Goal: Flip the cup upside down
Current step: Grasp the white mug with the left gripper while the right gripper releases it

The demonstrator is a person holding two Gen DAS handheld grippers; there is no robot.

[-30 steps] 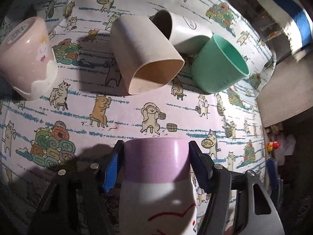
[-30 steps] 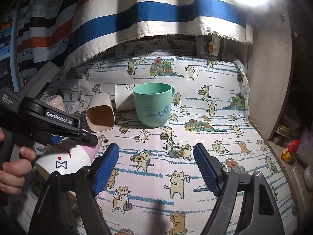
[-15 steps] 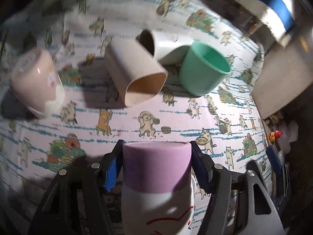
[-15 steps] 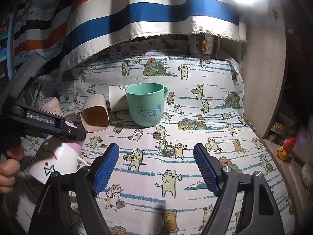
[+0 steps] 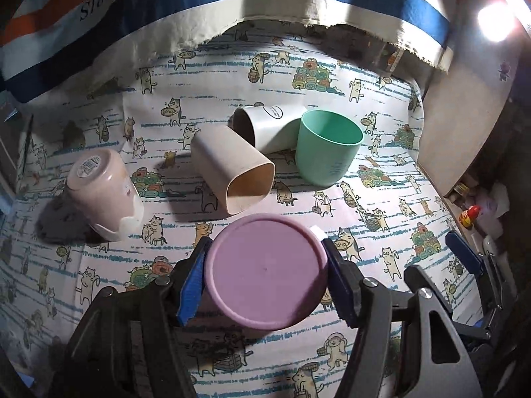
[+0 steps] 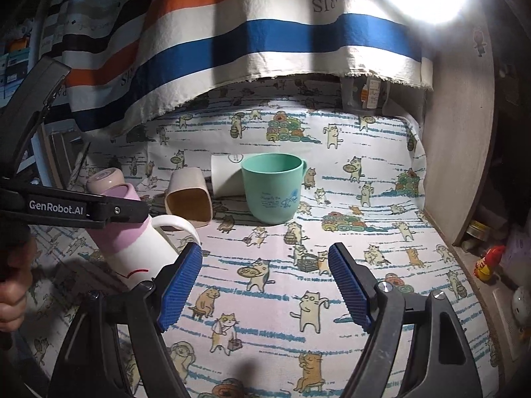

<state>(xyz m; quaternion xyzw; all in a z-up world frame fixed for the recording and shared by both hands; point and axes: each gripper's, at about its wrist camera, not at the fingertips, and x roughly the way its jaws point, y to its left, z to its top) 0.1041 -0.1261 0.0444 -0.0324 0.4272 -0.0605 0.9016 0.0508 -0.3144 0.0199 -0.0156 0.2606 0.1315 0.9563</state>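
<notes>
Cat-print cloth point(image 5: 381, 179) below; left gripper point(image 5: 265, 282) clamps pink mug point(image 5: 265, 275), now tipped base-up, nearly flipped; right gripper point(image 6: 265, 285) gapes idle

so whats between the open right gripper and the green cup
Only bare cat-print cloth. In the right wrist view, nothing lies between the right gripper and the green cup.

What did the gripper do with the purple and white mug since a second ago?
The left gripper has tipped the purple and white mug further over: its purple base, seen side-on before, now faces the left wrist camera and points up in the right wrist view. The jaws stay clamped on it. The right gripper stays open, and the green mug and other cups have not moved.
</notes>
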